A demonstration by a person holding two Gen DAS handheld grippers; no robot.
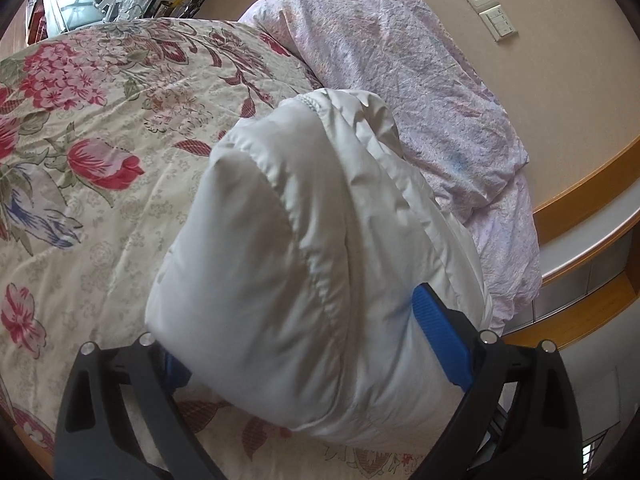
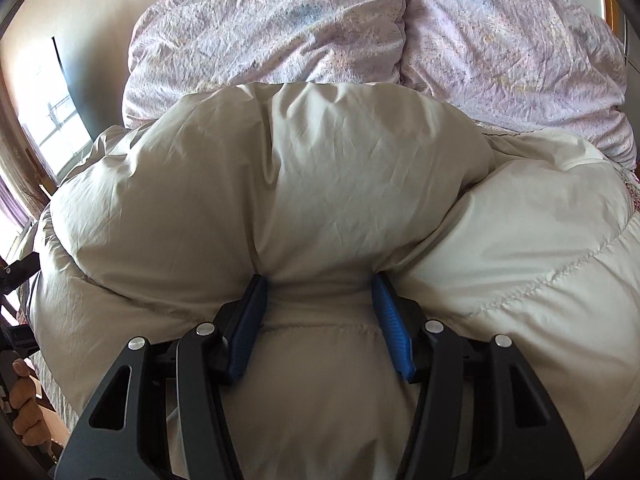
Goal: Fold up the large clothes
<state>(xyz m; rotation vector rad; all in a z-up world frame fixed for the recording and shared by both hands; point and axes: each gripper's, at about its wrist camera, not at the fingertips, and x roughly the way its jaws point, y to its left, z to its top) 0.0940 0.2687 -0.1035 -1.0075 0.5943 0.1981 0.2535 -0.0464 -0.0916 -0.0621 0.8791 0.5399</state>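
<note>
Squarely between both pairs of jaws — puffy white jacket (image 1: 304,248) (image 2: 320,184), pinched in each, atop floral bedspread (image 1: 100,120).

Both grippers clamped on padded white fabric

The left gripper (image 1: 308,344) has its jaws spread wide around a thick roll of the white jacket (image 1: 304,240), blue pads (image 1: 440,344) pressing its sides. The right gripper (image 2: 320,320) pinches a narrower bunch, jaws part-closed. A bare hand (image 2: 24,408) shows at the right-wrist view's left edge.

White puffy quilted jacket (image 2: 320,184) bunched on bed.
</note>
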